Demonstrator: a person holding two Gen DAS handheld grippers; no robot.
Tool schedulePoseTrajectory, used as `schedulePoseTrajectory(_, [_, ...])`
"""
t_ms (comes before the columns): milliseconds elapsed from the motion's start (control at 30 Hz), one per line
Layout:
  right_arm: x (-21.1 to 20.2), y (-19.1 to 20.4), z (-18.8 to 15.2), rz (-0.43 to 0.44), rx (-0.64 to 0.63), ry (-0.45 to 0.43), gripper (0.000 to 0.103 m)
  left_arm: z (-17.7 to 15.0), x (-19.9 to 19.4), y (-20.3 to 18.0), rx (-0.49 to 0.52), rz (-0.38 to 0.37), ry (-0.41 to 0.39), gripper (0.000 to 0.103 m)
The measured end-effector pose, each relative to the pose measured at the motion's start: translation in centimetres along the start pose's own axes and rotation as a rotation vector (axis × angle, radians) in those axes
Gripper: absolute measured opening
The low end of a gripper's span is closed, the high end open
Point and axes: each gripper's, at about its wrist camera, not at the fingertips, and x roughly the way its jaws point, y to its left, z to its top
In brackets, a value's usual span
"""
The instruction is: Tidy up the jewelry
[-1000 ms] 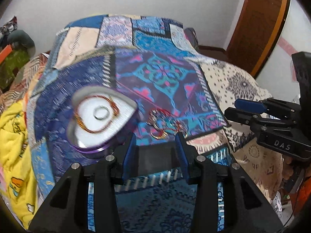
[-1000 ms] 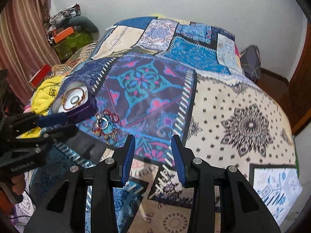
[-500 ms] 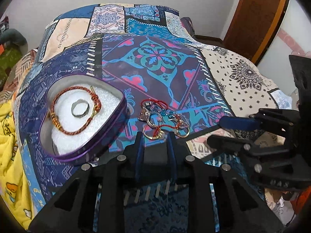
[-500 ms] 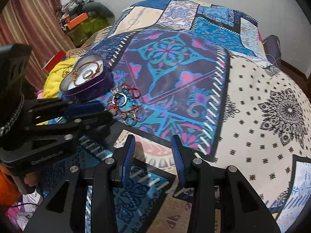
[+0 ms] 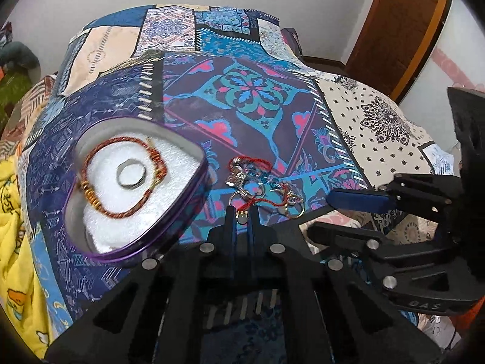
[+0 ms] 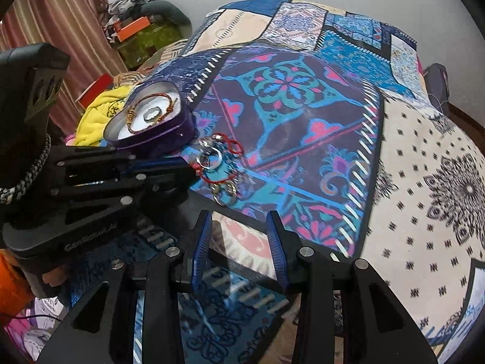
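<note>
A purple heart-shaped tin [image 5: 194,194] [image 6: 157,139] lined with white foam lies on the patchwork bedspread [image 5: 251,91]. It holds a red-and-gold bracelet [image 5: 121,212] and a silver ring [image 5: 131,176]. Right of it lies a tangled jewelry pile [image 5: 266,182] [image 6: 218,163] of rings and red thread. My left gripper [image 5: 241,217] [image 6: 188,168] is at the pile's near edge, shut on a small pale piece tied to the red thread. My right gripper [image 6: 239,217] [image 5: 330,215] stands open just short of the pile, nothing between its fingers.
A yellow cloth [image 5: 12,212] [image 6: 97,115] is bunched at the bed's left edge. Beyond it are a green box with an orange item [image 6: 145,36] and a striped curtain [image 6: 45,30]. A wooden door [image 5: 394,30] stands at the far right.
My left gripper came down onto the near edge of the pile and its jaws went from open to shut on a piece. The right gripper drew in closer to the pile.
</note>
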Motion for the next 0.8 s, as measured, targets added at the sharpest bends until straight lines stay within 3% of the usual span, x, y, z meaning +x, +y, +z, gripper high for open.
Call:
schedulePoseTrajectory(233, [1.3, 1.1, 0.8, -0.025, -0.023, 0.0, 0.022, -0.7, -0.9, 0.3, 0.016, 0.023, -0.01, 0.005])
schedulePoseTrajectory(333, [1.4, 1.4, 0.8, -0.03, -0.042, -0.001, 0.01, -0.9, -1.3, 0.4, 0.018, 0.018, -0.012, 0.005])
schedulePoseTrajectory(600, [0.6, 1.1, 0.4, -0.037, -0.023, -0.015, 0.008, -1.3, -2.3, 0.0, 0.051, 0.038, -0.011, 0.007])
schedulePoseTrajectory(800, [-0.3, 0.6, 0.2, -0.05, -0.014, -0.026, 0.008, -1.2, -2.1, -0.4, 0.076, 0.062, -0.009, 0.032])
